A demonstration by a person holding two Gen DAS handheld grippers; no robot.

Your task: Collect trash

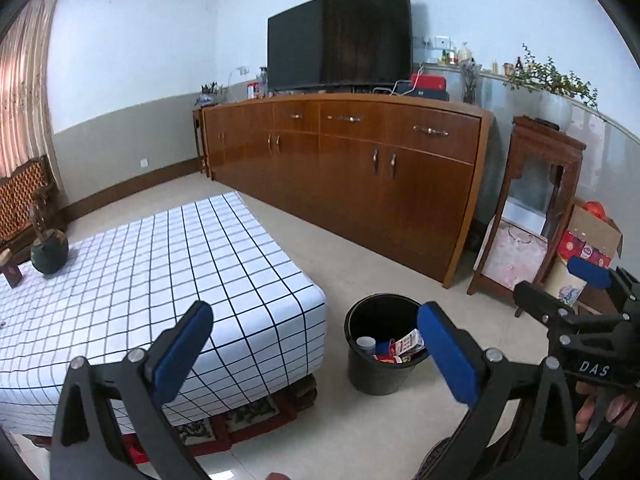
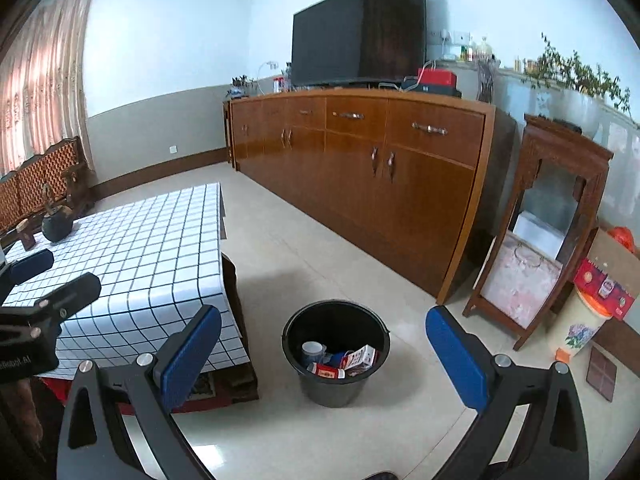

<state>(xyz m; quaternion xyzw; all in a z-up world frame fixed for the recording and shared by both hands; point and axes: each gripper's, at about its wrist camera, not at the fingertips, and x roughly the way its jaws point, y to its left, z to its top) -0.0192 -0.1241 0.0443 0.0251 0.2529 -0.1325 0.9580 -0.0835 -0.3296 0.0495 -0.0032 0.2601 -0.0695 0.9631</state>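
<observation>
A black trash bin stands on the floor beside the low table; it also shows in the right wrist view. Inside lie a white cup, a small carton and a red packet. My left gripper is open and empty, above the table's corner and the bin. My right gripper is open and empty, above the bin. The right gripper shows at the right edge of the left wrist view, and the left gripper at the left edge of the right wrist view.
The low table with a checked cloth carries a dark teapot. A long wooden sideboard with a TV lines the far wall. A wooden stand, boxes and a flowered bucket stand at right.
</observation>
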